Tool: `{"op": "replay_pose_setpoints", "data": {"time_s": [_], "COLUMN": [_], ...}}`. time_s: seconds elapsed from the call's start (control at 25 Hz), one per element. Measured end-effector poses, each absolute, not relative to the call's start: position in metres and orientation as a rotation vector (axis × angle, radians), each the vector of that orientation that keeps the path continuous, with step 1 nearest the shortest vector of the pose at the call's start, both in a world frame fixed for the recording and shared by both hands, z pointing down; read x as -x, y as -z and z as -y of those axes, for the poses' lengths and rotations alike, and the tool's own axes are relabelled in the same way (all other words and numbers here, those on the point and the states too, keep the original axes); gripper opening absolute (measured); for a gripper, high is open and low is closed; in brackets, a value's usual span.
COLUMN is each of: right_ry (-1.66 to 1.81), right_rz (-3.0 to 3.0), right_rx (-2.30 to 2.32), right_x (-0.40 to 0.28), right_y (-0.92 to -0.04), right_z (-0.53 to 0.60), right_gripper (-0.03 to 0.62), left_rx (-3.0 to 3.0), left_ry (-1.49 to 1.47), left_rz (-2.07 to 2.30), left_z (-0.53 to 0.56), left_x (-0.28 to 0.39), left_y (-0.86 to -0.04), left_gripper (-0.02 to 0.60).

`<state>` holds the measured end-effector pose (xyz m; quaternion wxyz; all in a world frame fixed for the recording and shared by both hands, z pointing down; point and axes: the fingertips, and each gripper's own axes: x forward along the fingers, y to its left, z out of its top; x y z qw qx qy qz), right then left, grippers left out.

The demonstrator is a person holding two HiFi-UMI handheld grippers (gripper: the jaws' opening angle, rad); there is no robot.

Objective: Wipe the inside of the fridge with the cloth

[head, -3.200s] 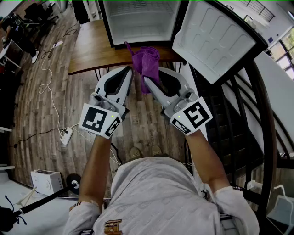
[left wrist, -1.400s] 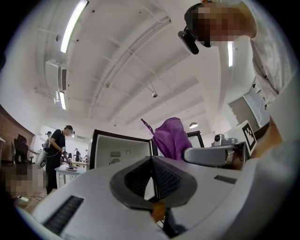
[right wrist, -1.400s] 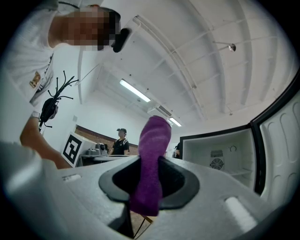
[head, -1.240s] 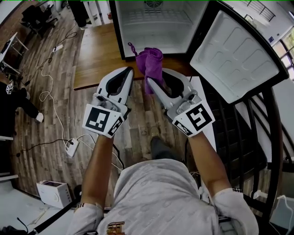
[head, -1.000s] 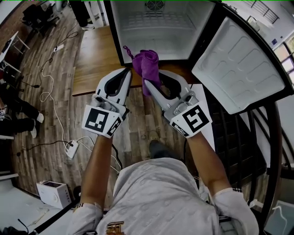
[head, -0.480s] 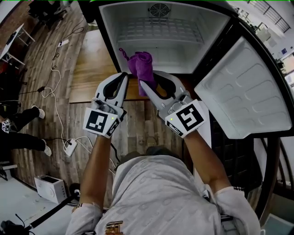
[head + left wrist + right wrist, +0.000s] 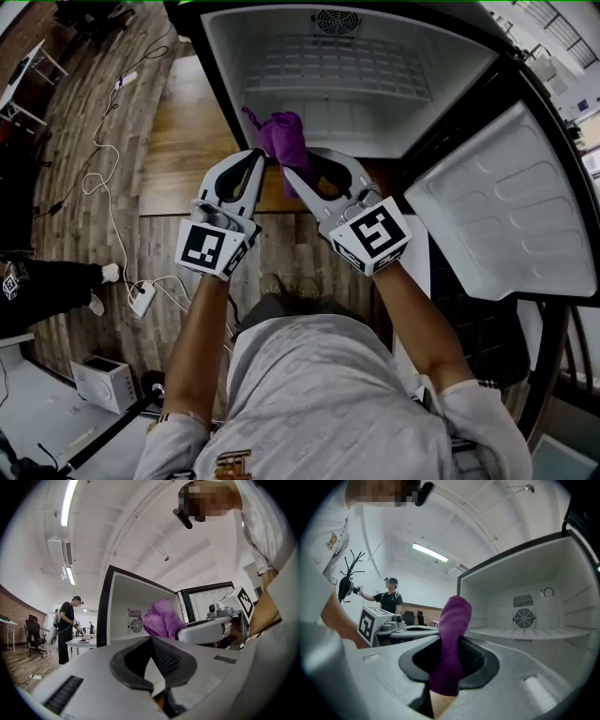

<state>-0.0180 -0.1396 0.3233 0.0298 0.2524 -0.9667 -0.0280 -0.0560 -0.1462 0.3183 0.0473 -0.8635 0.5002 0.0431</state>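
The small fridge (image 7: 347, 94) stands open on a wooden table, its white inside bare, with a shelf and a round fan (image 7: 523, 618) on the back wall. Its door (image 7: 497, 206) swings out to the right. My right gripper (image 7: 289, 173) is shut on a purple cloth (image 7: 286, 139), which sticks up past the fingertips at the fridge's front lower edge. In the right gripper view the cloth (image 7: 452, 634) hangs folded between the jaws. My left gripper (image 7: 255, 157) is shut with nothing in it, close beside the right one; the cloth (image 7: 161, 620) shows just beyond its tips.
The wooden table (image 7: 187, 131) reaches left of the fridge. Cables (image 7: 103, 178) and a power strip (image 7: 141, 298) lie on the plank floor at left. A white appliance (image 7: 101, 382) sits at lower left. Another person (image 7: 390, 599) stands far off.
I have stepped nearer the fridge, which now fills the top of the head view. Both grippers and the cloth have come up to its open front. Neither gripper's state changed.
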Motion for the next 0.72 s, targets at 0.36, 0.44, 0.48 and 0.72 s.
{"op": "replay_pose_setpoints", "data": {"time_s": [0.36, 0.44, 0.48, 0.72], "right_ry": [-0.043, -0.069, -0.080, -0.155], "right_rz": [2.781, 2.746, 2.726, 2.591], "right_rx": [-0.866, -0.890, -0.902, -0.925], "right_x": [0.049, 0.055, 0.057, 0.065], "right_y": [-0.366, -0.375, -0.380, -0.413], "right_z": [0.190, 0.200, 0.205, 0.234], "right_gripper": [0.107, 0.107, 0.107, 0.107], "left_rx": [2.715, 2.728, 2.734, 2.753], "left_ry": [-0.108, -0.086, -0.082, -0.100], "left_rz": [-1.415, -1.394, -1.382, -1.321], "left_z": [0.173, 0.177, 0.179, 0.186], "left_x": [0.068, 0.072, 0.074, 0.083], "left_y": [-0.343, -0.349, -0.350, -0.356], "left_gripper": [0.000, 0.000, -0.001, 0.000]}}
